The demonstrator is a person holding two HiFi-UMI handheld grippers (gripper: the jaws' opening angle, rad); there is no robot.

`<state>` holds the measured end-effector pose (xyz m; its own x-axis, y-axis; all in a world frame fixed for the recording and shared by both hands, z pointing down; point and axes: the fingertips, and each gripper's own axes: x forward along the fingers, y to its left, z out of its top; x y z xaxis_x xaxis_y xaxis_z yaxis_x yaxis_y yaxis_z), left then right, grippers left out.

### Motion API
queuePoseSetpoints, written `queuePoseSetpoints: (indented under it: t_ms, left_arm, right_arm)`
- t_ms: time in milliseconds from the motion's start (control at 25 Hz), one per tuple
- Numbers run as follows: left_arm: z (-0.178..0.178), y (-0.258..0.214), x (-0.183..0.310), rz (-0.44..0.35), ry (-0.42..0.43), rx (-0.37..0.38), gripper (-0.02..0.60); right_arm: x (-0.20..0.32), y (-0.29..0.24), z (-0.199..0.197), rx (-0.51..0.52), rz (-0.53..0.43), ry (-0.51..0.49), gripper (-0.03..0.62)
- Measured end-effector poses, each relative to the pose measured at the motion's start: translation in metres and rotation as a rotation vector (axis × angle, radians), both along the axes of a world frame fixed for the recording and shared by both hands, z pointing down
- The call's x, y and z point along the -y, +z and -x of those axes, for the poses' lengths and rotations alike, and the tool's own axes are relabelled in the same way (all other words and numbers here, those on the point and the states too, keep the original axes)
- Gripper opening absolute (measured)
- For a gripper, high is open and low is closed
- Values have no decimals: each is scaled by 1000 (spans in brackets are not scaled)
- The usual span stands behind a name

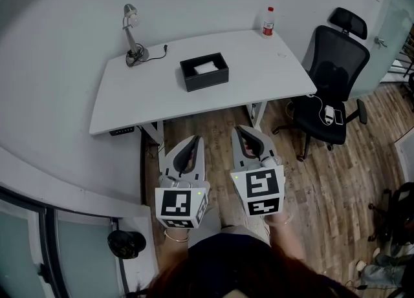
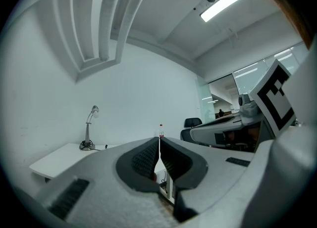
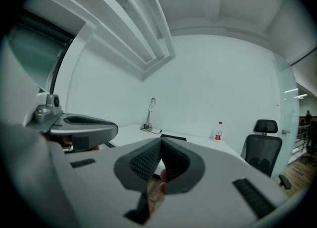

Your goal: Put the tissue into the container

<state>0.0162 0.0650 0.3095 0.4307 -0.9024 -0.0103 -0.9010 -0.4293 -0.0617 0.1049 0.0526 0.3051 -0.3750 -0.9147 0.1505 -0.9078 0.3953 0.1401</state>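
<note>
Both the left gripper (image 1: 194, 141) and the right gripper (image 1: 240, 132) hang clenched and empty well short of the desk (image 1: 149, 93), where the white tissue (image 1: 206, 67), likely light, soft and best pinched at a raised fold, lies inside the black container (image 1: 207, 81).

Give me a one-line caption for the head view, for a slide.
Shut and empty, the left gripper and right gripper hang short of a desk with a black container, lamp and bottle.
</note>
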Motion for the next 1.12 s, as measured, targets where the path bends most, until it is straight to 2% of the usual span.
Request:
queuePoseSetpoints:
  t_ms: [800, 1120]
  left_arm:
    - [-20, 4, -44, 22, -12, 11, 29]
    - [-27, 4, -51, 25, -11, 20, 29]
  right_arm:
    - [-50, 4, -29, 34, -34, -24, 20]
    - [-60, 3, -36, -12, -97, -19, 19]
